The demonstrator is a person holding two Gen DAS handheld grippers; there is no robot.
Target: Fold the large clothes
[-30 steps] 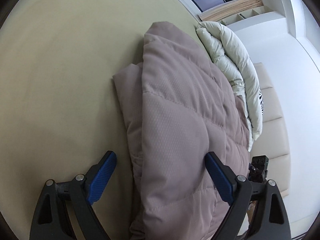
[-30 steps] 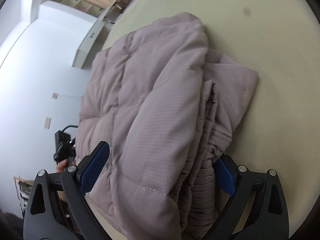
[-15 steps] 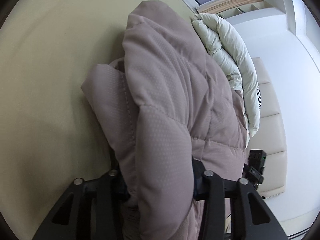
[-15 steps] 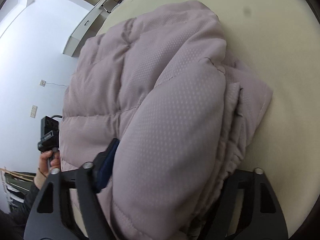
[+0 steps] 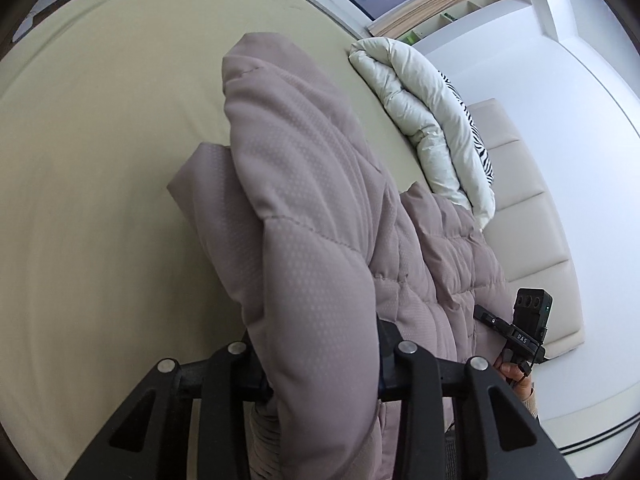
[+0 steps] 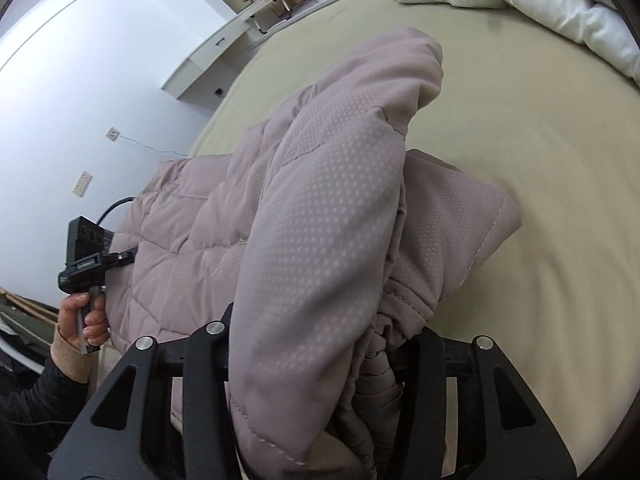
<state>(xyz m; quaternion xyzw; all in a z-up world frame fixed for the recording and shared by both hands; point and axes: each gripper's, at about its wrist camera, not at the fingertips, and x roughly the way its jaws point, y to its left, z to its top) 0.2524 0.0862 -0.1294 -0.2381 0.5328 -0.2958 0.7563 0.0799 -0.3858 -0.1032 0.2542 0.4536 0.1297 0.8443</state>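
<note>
Mauve quilted puffer jacket [image 5: 312, 280], dot-textured, bunched on beige bed [image 5: 100, 200].

Mauve dot-textured quilted coat [image 5: 312, 208], beige sheet [image 5: 100, 160], cream duvet [image 5: 420, 112], zebra-striped pillow [image 5: 478, 140].

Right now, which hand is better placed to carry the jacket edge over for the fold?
Neither alone: left gripper and right gripper each have the padded jacket bunched between closing jaws, lifted off the bed. Move both together.

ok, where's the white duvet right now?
The white duvet lies bunched on the bed, beyond the mauve puffer coat: upper right in the left wrist view, top right corner in the right.
</note>
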